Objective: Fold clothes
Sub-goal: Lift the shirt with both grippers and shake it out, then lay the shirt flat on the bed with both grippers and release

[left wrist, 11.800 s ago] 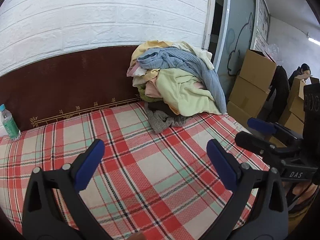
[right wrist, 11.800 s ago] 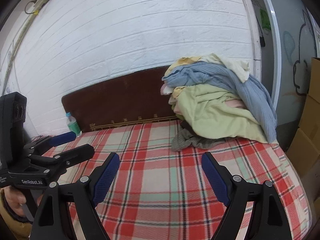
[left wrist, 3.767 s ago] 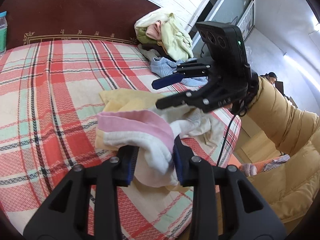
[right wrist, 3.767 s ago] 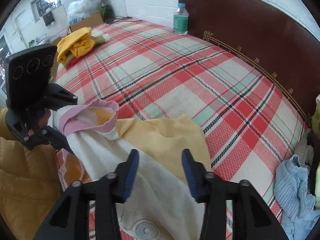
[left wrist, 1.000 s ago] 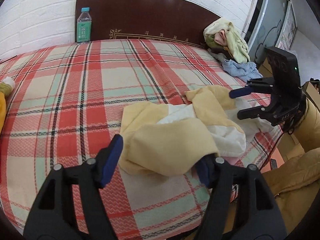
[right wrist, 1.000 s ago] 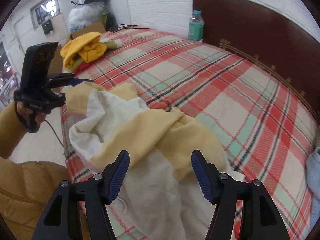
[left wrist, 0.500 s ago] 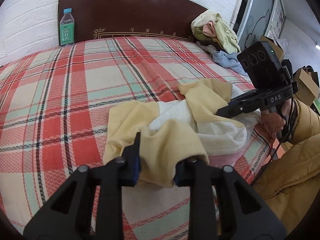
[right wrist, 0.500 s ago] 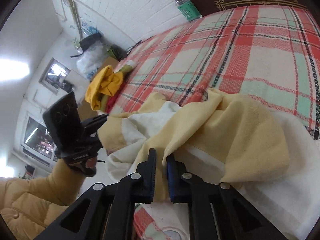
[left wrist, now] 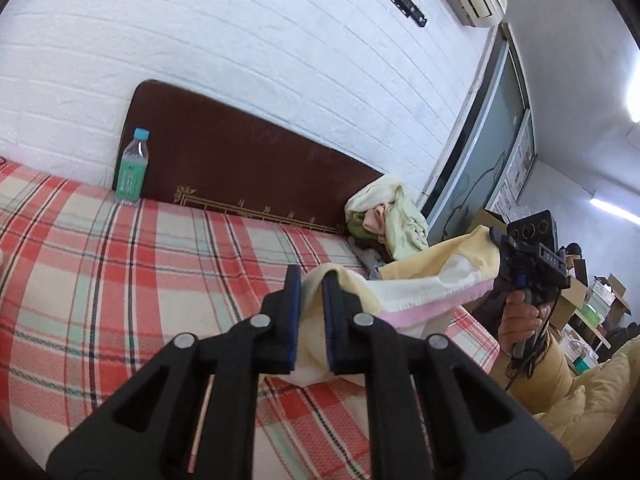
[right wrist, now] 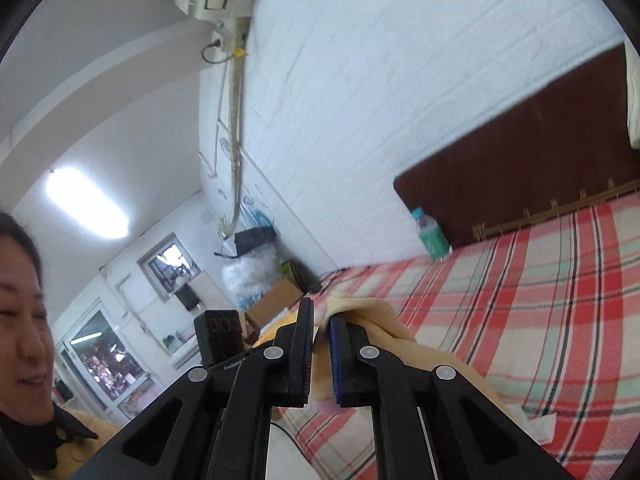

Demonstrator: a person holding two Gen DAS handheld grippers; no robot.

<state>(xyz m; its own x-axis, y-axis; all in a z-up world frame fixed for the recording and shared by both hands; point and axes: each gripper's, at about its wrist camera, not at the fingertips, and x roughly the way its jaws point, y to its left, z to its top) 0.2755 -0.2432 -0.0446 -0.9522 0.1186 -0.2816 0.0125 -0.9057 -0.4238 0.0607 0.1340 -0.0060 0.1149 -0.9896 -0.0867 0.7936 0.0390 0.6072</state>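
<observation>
A pale yellow and white garment with a pink hem [left wrist: 432,284] hangs stretched above the plaid bed [left wrist: 120,264]. My left gripper [left wrist: 311,280] is shut on one end of it. The other end runs to my right gripper [left wrist: 500,248], seen at the right in a person's hand. In the right wrist view my right gripper [right wrist: 320,316] is shut on the same yellow garment [right wrist: 384,320], which drapes down to the right over the bed [right wrist: 560,300]. The left gripper's body [right wrist: 220,340] shows just left of the fingers.
A pile of unfolded clothes [left wrist: 388,220] sits at the headboard's right end. A green-labelled water bottle [left wrist: 131,172] stands against the brown headboard [left wrist: 240,172]. Cardboard boxes [left wrist: 600,300] are beyond the bed's right side. A person's head [right wrist: 20,320] is at the left edge.
Both grippers have risen and tilted up from the bed, lifting the garment off the cover and spreading it between them. They stay shut on it.
</observation>
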